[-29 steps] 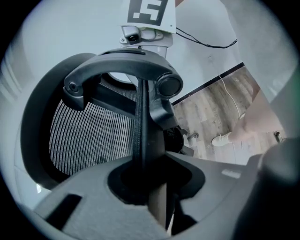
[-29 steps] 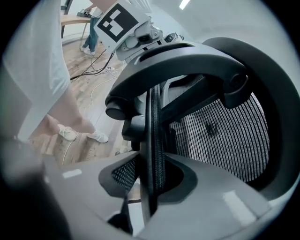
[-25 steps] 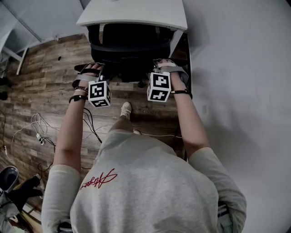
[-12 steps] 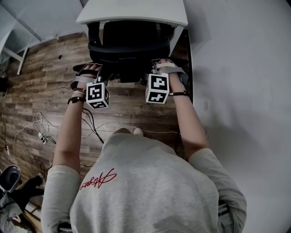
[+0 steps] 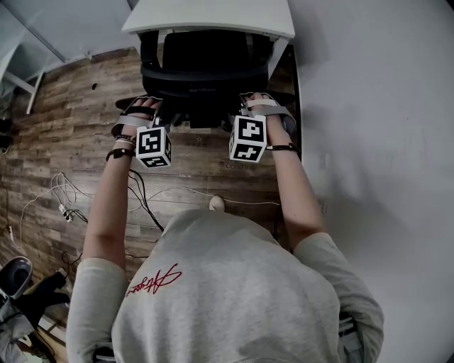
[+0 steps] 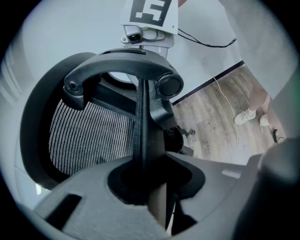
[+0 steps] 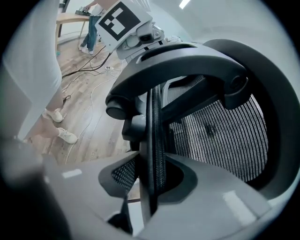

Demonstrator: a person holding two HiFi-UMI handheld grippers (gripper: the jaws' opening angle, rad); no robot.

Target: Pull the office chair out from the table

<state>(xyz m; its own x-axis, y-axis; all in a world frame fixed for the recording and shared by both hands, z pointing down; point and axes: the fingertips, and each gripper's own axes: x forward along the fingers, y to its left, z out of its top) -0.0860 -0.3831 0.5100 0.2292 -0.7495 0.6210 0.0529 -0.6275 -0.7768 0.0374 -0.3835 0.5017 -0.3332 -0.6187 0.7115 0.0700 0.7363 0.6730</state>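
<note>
Wood-plank floor (image 5: 78, 120) and a pale wall (image 5: 369, 106) surround the office chair (image 5: 202, 71), which sits tucked against the white table (image 5: 213, 15), its front under the tabletop and its mesh back (image 6: 89, 136) facing the person. Left gripper (image 6: 150, 187) is pinched on the chair's left backrest edge (image 6: 140, 131), with the frame strip clamped between its jaws. Right gripper (image 7: 150, 183) is clamped the same way on the chair's right backrest edge (image 7: 154, 136). A curved black bar (image 6: 122, 70) arches across the chair's back above both grips. Step in hand, as I judge it: both grips are set and this is the pull itself, with the chair barely clear of the table. The next move calls for drawing both grippers back evenly toward the body, keeping the pinch firm so the thin edges don't slip, and stepping back so the castors roll straight. Cables (image 5: 64, 198) lie on the floor behind the chair to its left, and a thin one runs by the person's shoe (image 5: 216, 203), so there is a possible snag. Writing: red cursive lettering (image 5: 152, 278) on the back of the person's shirt, too distorted to read. Marker cubes carry only black-and-white square patterns. No brand or label is visible on the chair.
</note>
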